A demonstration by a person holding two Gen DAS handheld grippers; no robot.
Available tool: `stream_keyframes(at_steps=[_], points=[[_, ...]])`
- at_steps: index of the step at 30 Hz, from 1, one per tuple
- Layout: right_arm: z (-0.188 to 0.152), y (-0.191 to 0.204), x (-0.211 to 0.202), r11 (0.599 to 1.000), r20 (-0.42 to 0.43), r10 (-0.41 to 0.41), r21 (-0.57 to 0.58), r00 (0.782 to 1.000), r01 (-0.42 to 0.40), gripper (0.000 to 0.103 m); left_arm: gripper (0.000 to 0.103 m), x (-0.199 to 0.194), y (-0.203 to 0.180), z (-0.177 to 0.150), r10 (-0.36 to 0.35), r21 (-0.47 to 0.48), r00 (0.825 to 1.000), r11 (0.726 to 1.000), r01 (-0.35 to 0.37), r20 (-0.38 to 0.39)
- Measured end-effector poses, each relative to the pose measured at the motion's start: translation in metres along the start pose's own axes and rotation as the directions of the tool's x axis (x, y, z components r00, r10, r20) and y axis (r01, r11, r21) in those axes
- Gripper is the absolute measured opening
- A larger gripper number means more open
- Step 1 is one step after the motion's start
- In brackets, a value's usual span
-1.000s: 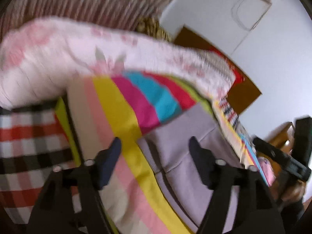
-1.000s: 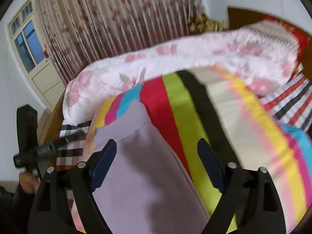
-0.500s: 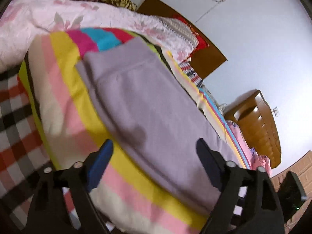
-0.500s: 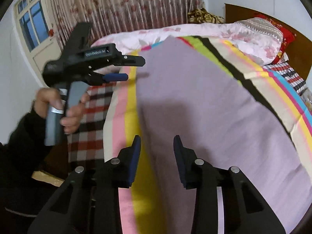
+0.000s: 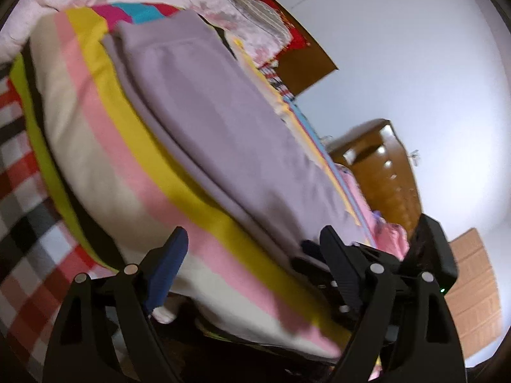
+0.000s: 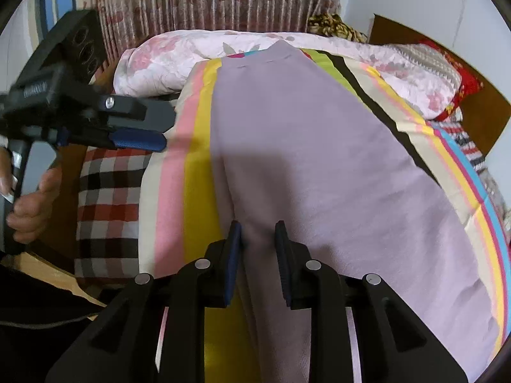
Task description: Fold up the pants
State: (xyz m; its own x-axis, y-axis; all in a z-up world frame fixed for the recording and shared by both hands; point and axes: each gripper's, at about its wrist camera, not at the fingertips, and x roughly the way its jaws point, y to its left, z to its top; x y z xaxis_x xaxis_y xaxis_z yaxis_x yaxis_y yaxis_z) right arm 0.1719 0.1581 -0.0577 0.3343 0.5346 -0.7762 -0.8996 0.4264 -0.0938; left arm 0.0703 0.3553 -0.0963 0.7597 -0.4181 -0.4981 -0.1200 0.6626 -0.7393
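Observation:
Lilac pants [image 6: 319, 166] lie flat along a striped blanket [image 6: 194, 172] on the bed, waistband far from me. In the left wrist view the pants [image 5: 223, 121] run diagonally. My right gripper [image 6: 258, 249] is at the pants' near left edge, jaws narrowed around a ridge of the fabric with a gap still showing. My left gripper [image 5: 252, 255] is open and empty, held above the blanket's edge; it also shows in the right wrist view [image 6: 140, 127], left of the pants.
A pink floral quilt [image 6: 179, 54] lies at the bed's far end. A checked sheet [image 6: 108, 191] covers the left side. A red pillow [image 6: 460, 89], a wooden headboard [image 6: 485, 108] and a wooden cabinet [image 5: 383, 172] stand nearby. Curtains [image 6: 207, 6] hang behind.
Both grippers pulled back along the pants toward the near end. The right gripper narrowed from wide open and now straddles the pants' edge. The left gripper stayed open.

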Motion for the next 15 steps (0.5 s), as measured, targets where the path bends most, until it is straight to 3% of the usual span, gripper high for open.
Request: stream_keyframes(at_steps=[3,6,10,13,15], points=[[0.0,0.006,0.0,0.997,0.006,-0.032,-0.066,0.999,0.032,0.024,0.086,0.004,-0.003,0.002,-0.07,-0.028,0.997,0.997,0.07,-0.016],[0.001,0.001,-0.001,0.999,0.01,-0.039,-0.031,0.999,0.039,0.006,0.088,0.004,-0.006,0.001,-0.124,-0.043,0.992,0.992,0.123,-0.02],[0.001,-0.028,-0.016,0.983,0.099,0.069,0.16,0.993,-0.085,0.004,0.091,0.005,-0.007,0.002,-0.195,-0.085,0.981,0.977,0.193,-0.018],[0.002,-0.034,-0.019,0.974,0.118,0.094,0.194,0.989,-0.116,0.004,0.09,0.014,-0.012,0.009,-0.231,-0.087,0.973,0.97,0.228,-0.022],[0.002,-0.033,-0.02,0.973,0.119,0.098,0.197,0.988,-0.12,0.004,0.089,0.023,-0.016,0.014,-0.189,-0.072,0.982,0.98,0.186,-0.028]])
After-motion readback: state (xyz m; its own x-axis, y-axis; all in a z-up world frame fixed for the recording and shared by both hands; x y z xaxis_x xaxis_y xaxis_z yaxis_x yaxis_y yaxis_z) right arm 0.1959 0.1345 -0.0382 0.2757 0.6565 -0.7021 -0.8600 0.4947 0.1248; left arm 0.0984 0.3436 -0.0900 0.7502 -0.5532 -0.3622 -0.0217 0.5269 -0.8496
